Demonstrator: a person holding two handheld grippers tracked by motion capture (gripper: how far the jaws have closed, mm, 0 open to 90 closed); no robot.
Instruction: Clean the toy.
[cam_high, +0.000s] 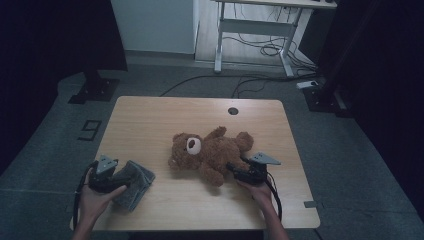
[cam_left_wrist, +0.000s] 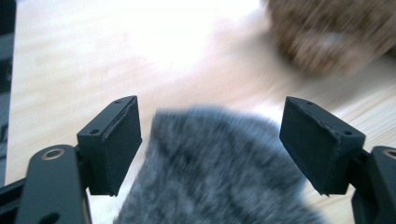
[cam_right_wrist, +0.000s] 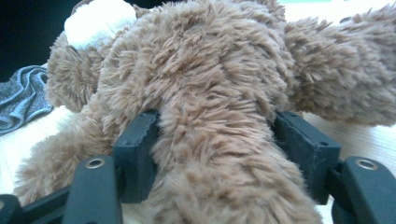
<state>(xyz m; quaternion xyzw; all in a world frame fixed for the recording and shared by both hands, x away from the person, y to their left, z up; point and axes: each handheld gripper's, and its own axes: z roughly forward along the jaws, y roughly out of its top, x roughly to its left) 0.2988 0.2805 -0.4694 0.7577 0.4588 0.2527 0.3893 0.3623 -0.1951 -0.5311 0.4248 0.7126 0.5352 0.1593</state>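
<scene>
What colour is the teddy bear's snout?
White, on an otherwise brown teddy bear; its snout shows best in the high view.

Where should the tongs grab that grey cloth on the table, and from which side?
Grip the grey cloth at its thick folded end nearest the left tongs, coming from the table's near left edge. That end is bunched high enough to pinch and already lies between the open jaws, well apart from the teddy bear.
</scene>
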